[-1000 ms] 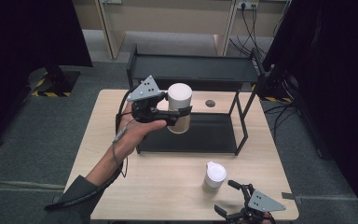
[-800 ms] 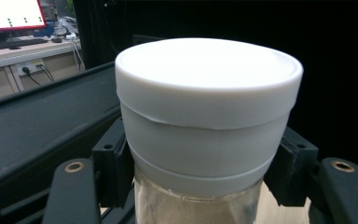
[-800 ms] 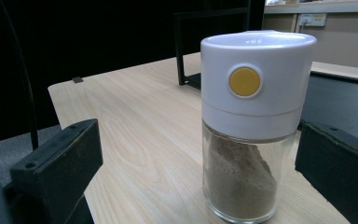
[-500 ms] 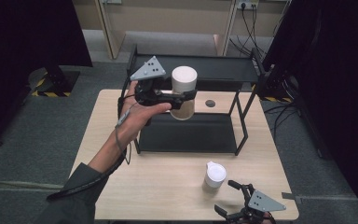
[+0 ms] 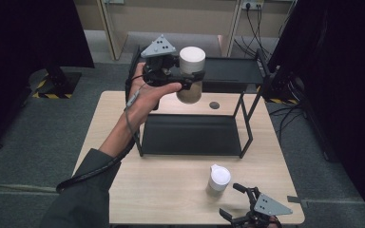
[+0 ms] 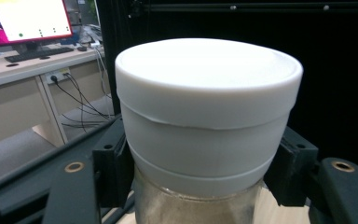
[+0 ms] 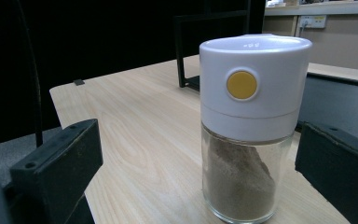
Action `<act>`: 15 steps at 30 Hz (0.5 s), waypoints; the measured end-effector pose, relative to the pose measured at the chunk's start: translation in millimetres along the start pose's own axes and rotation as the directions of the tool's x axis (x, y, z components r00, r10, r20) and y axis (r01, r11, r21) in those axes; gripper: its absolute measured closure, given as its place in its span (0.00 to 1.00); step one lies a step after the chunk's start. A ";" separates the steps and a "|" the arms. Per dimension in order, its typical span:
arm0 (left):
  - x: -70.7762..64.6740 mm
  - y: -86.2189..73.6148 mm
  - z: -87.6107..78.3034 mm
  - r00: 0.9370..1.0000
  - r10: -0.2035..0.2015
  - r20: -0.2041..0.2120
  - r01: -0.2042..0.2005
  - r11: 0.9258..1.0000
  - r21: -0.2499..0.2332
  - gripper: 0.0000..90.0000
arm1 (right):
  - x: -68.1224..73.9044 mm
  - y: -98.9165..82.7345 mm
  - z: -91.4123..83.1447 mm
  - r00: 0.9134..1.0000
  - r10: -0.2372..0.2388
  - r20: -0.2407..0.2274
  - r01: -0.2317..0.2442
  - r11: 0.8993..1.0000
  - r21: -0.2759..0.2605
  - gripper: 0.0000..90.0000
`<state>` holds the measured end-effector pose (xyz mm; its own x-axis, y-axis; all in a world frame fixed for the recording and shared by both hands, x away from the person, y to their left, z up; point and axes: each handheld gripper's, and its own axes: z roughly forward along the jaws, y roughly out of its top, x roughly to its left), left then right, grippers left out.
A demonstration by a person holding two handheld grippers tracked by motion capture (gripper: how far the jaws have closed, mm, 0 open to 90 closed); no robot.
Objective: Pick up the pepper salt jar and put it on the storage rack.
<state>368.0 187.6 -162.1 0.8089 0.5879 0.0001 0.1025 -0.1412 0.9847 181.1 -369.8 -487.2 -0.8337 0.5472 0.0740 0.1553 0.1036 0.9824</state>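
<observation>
Light wooden desk with a black two-tier rack at its far side. Left gripper is raised above the rack's left end, fingers clamped on the white cap of a spice jar. Right gripper sits at the near right edge, fingers apart, just behind a second jar standing upright on the desk, not touching it.
</observation>
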 end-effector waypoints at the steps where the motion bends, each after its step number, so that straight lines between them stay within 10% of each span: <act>1: 1.0 1.6 1.5 1.000 -0.004 -0.006 0.004 1.000 0.000 0.39 | -0.3 -0.1 -0.1 1.000 0.001 0.000 -0.001 1.000 0.000 0.01; 15: 3.9 17.8 25.5 0.993 -0.024 -0.114 0.023 1.000 -0.005 0.39 | -0.8 -0.2 -0.5 1.000 0.001 -0.008 -0.001 1.000 -0.002 0.01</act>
<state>387.7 167.1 -149.0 0.7348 0.6783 -0.0032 0.1181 -0.1233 0.9853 181.5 -370.7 -487.4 -0.8378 0.5407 0.0761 0.1547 0.1013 0.9828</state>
